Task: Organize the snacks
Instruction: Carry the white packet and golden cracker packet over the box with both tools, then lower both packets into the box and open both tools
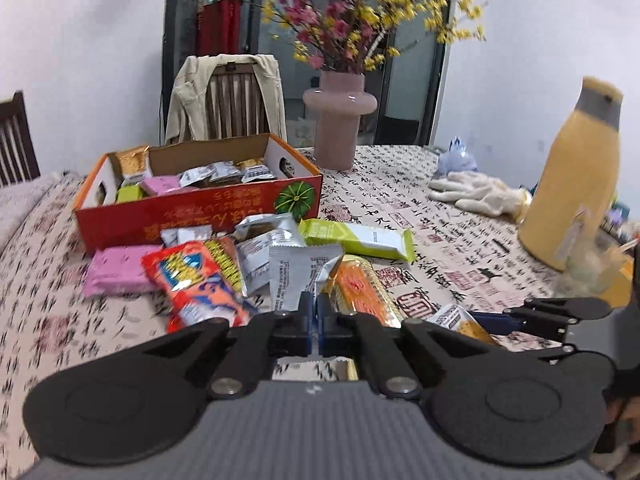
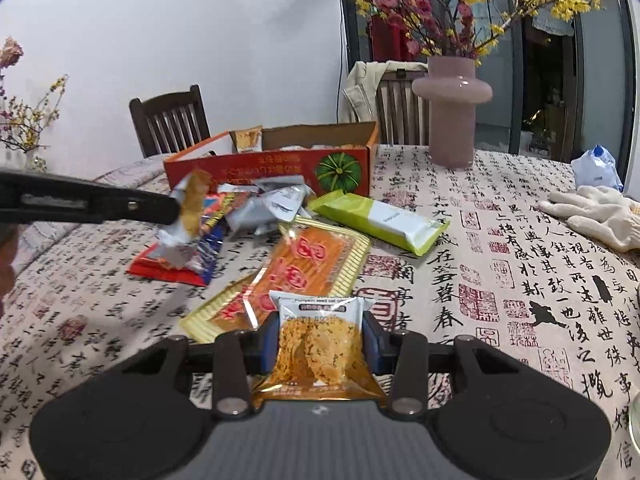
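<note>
My left gripper (image 1: 316, 305) is shut on the edge of a silver snack packet (image 1: 294, 276), which hangs lifted above the pile. In the right wrist view the same left gripper (image 2: 173, 209) comes in from the left with that packet (image 2: 191, 208) dangling at its tip. My right gripper (image 2: 320, 322) is shut on a pumpkin-seed crisp packet (image 2: 320, 352), held over the tablecloth. An orange cardboard box (image 1: 192, 216) (image 2: 264, 164) with several snacks inside stands behind the pile. Loose on the table lie a green bar (image 2: 380, 220), an orange flat pack (image 2: 308, 264), a red-blue pack (image 1: 196, 280) and a pink pack (image 1: 116, 272).
A pink vase (image 1: 340, 124) (image 2: 452, 112) with flowers stands behind the box. A yellow flask (image 1: 576, 184) and white gloves (image 2: 600, 212) are on the right. Wooden chairs (image 2: 172, 120) stand at the table's far side. The printed tablecloth (image 2: 520, 280) is bare at front right.
</note>
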`<state>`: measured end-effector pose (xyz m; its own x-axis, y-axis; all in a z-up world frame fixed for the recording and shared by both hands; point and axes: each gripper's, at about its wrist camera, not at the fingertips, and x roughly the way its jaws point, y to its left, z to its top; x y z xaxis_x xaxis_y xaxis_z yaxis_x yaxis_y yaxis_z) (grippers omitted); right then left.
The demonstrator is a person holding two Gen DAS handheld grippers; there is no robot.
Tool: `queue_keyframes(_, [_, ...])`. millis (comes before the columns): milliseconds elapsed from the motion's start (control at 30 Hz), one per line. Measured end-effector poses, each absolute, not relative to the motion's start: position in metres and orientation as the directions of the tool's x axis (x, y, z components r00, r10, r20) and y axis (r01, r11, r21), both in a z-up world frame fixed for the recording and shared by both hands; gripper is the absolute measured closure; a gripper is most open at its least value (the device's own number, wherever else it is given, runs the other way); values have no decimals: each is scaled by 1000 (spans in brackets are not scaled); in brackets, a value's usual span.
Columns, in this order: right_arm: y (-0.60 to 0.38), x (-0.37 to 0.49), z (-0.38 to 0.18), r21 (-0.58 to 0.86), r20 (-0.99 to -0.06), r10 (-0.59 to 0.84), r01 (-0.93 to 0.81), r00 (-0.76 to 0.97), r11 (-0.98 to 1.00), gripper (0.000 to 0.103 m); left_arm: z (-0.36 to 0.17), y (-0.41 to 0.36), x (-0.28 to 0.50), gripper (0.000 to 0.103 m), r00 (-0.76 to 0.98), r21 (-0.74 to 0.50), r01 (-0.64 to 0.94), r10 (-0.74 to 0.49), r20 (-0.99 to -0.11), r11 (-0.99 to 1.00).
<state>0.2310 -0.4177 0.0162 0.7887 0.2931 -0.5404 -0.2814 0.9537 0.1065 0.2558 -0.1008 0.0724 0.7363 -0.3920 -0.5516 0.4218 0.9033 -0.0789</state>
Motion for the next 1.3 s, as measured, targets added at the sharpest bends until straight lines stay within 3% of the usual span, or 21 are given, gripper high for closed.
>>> queue_keyframes(333, [-396,205,33,85,-508,308,-309,804,947,62,89,-39,231,100,790,-145,324,-352,-502,935])
queue_keyframes(733, [-370,231,51,44,-508,308,-333,804,942,62,95,-8,269,100,797,-171,317,-360,-485,933])
queue_keyframes(1100, [-328,353,117,-21,-398,361,-401,844,916,62,125,14,409,100,787,-203,337,-394,-474,919])
queue_keyframes(1300, [-307,469,114,171,-467,442,-412,766,895,62,108,11,501,100,756,-235,288,-371,-539,928])
